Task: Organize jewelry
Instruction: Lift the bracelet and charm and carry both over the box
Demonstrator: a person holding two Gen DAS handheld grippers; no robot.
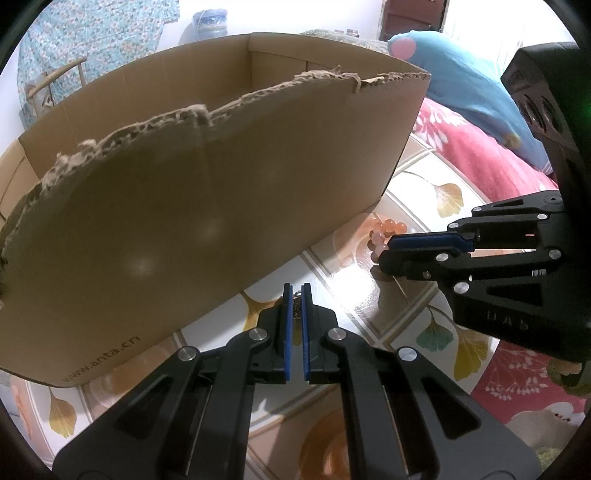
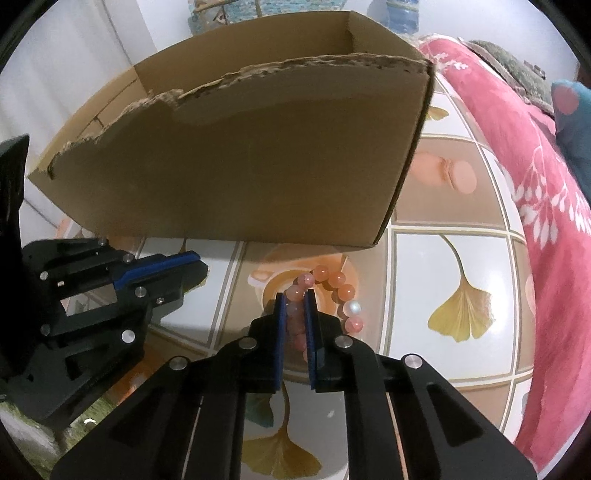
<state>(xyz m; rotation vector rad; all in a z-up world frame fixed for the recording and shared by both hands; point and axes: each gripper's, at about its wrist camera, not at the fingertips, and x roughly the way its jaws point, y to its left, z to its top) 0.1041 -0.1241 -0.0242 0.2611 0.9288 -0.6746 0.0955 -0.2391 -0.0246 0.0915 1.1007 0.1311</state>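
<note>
My left gripper (image 1: 296, 288) is shut on a thin bronze-coloured chain (image 1: 296, 309), a short piece of which shows between the blue pads. It hangs just in front of the open cardboard box (image 1: 221, 184). My right gripper (image 2: 295, 293) is shut on a bracelet of pink and orange beads (image 2: 346, 291); one side of the loop runs between the pads and the rest curls to the right over the tablecloth. In the left wrist view the right gripper (image 1: 384, 251) sits by the box's near right corner with the beads (image 1: 389, 224) at its tip. The left gripper (image 2: 202, 266) shows at the left of the right wrist view.
The box (image 2: 258, 166) has a torn upper edge and stands on a glossy tablecloth (image 2: 461, 302) printed with ginkgo leaves. A red flowered blanket (image 2: 546, 206) and a blue cushion (image 1: 469, 85) lie to the right. A water bottle (image 1: 208, 24) stands behind the box.
</note>
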